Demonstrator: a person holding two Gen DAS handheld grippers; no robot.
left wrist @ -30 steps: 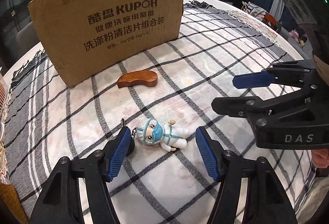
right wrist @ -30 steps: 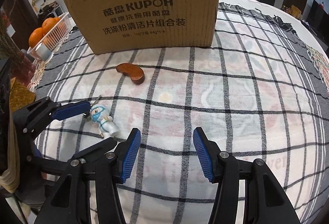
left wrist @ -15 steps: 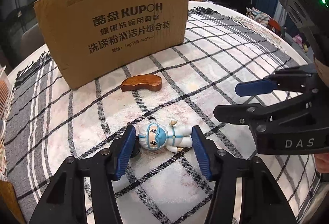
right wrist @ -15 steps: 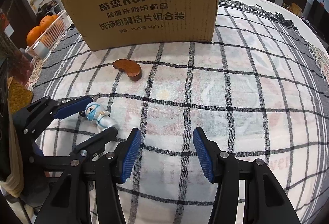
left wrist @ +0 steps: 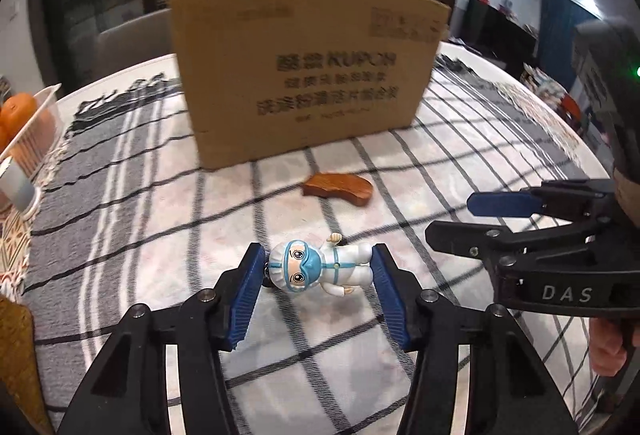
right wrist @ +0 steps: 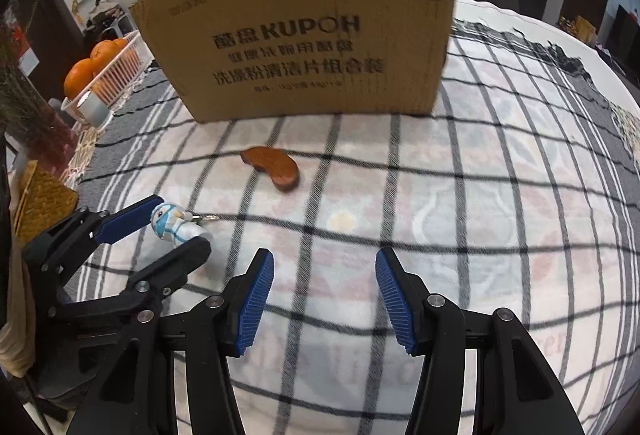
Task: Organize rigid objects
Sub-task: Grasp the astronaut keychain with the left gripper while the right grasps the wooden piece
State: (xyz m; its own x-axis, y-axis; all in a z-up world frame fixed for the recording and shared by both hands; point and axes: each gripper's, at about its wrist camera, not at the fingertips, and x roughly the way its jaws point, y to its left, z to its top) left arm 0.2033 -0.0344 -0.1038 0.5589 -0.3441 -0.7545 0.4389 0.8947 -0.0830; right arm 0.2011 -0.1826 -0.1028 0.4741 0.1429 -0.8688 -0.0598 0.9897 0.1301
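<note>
Oranges [right wrist: 86,69] fill a white basket [right wrist: 120,69] beside checked cloth [right wrist: 500,195].

The left black two-finger gripper with ribbed blue pads [left wrist: 318,271] points steeply downward, its jaws clamped on a small white-and-blue figurine [left wrist: 316,269] lying crosswise between the pads; the right black gripper with matching blue pads [right wrist: 325,293] also tilts down, jaws parted with nothing between them; fingers of a hand [left wrist: 608,351] wrap its handle.

The left gripper [left wrist: 318,281] now clamps the little masked figurine [left wrist: 320,269] and lifts it off the cloth.
</note>
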